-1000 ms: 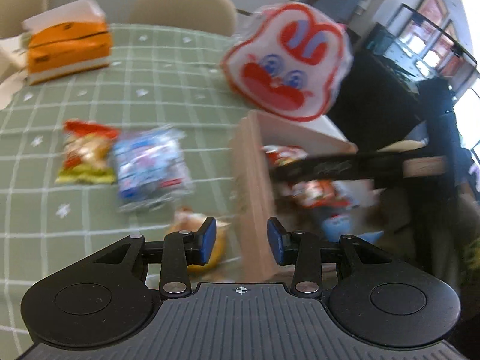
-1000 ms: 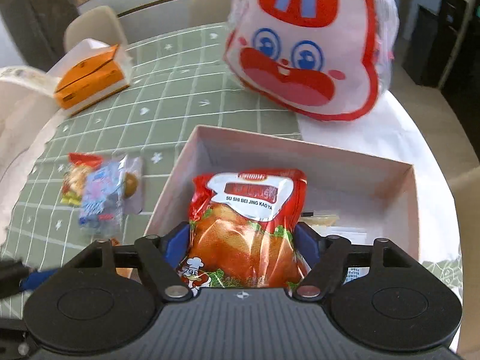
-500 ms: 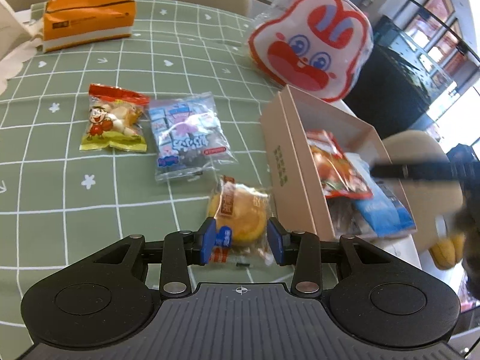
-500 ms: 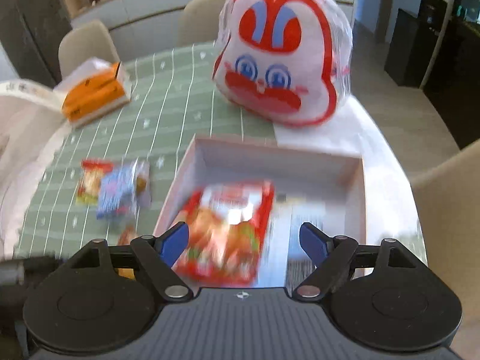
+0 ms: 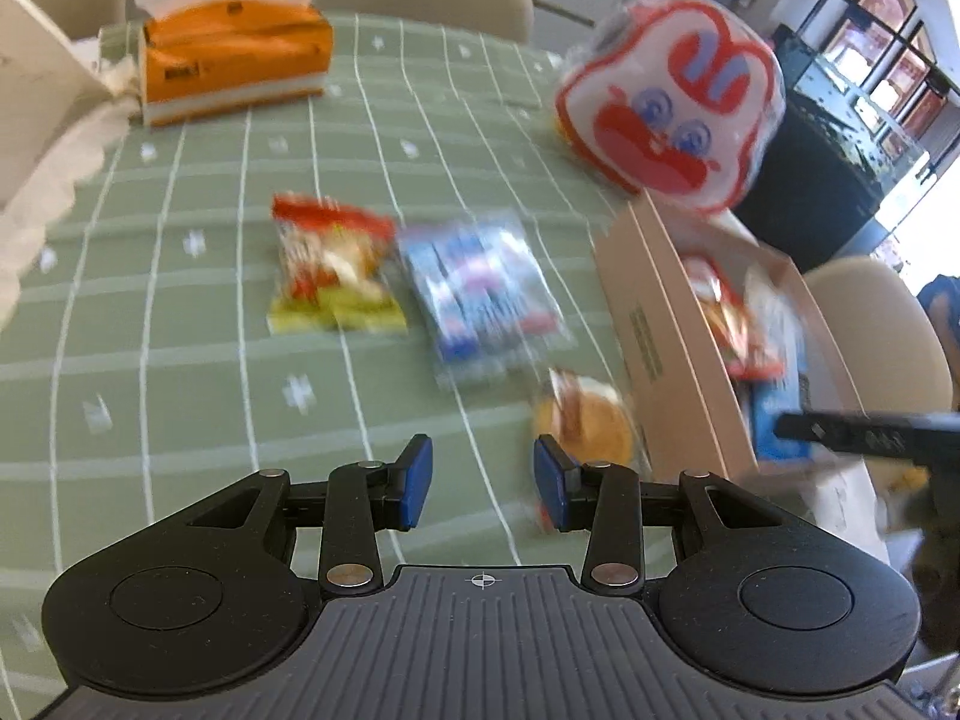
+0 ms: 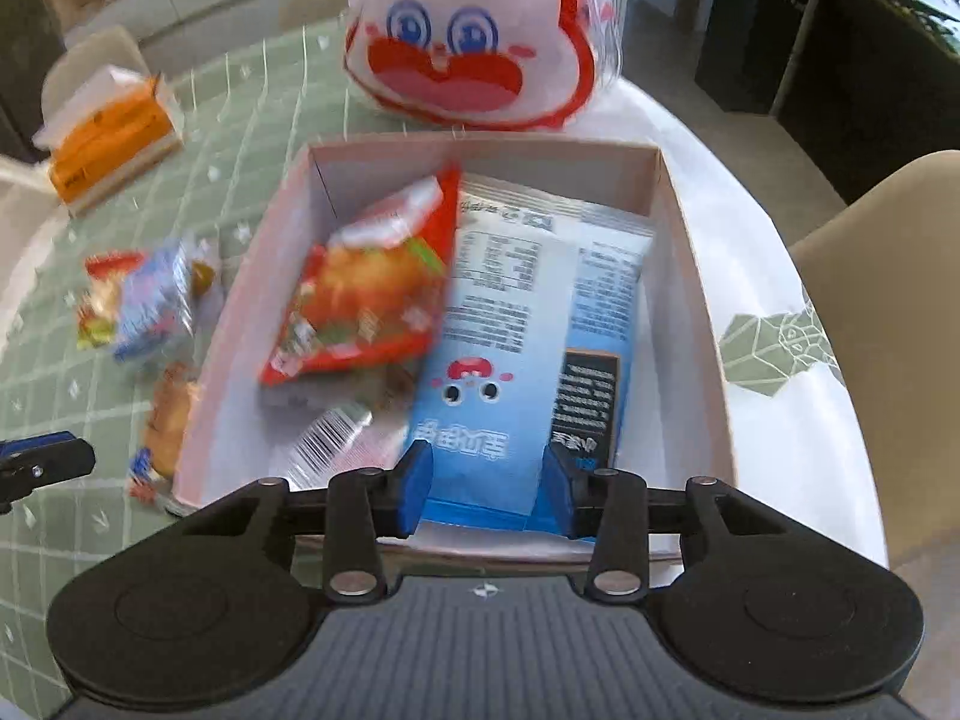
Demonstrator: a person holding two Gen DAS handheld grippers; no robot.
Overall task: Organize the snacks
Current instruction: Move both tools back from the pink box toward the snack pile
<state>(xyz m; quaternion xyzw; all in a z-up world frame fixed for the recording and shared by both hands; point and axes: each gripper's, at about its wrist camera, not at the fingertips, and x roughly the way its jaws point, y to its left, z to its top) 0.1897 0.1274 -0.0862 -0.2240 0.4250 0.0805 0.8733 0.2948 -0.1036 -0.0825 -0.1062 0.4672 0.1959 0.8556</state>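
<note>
Counter (image 5: pixel 180 396): green checked cloth; three snacks lie loose on it, left of the box.
Red-and-yellow packet (image 5: pixel 327 267): farthest left of the three, flat on the cloth.
Blue-and-white packet (image 5: pixel 480 294): just right of it, long axis running near to far.
Round bun packet (image 5: pixel 585 429): nearest the box, close against its left wall; blurred, so touching or not is unclear.
Left gripper (image 5: pixel 483 483): jaws part-open, nothing between them. The bun packet lies just ahead and to the right of the right pad; judged the next pick, needing a short shift right.
Nearer hand: the left; it hangs over the loose snacks.
Box (image 6: pixel 690 252): right of the snacks, open top. Holds a red chicken packet (image 6: pixel 372 288), blurred and tilted, perhaps not yet settled, and a blue packet (image 6: pixel 540 324) lying flat.
Right gripper (image 6: pixel 483 486): over the box's near edge; jaws have just been closing and stand narrow, gripping nothing.
Rabbit-face bag (image 6: pixel 480 42): beyond the box's far wall.
Hard to read: print on the loose packets; the box's near left corner is cut off by the gripper body.
</note>
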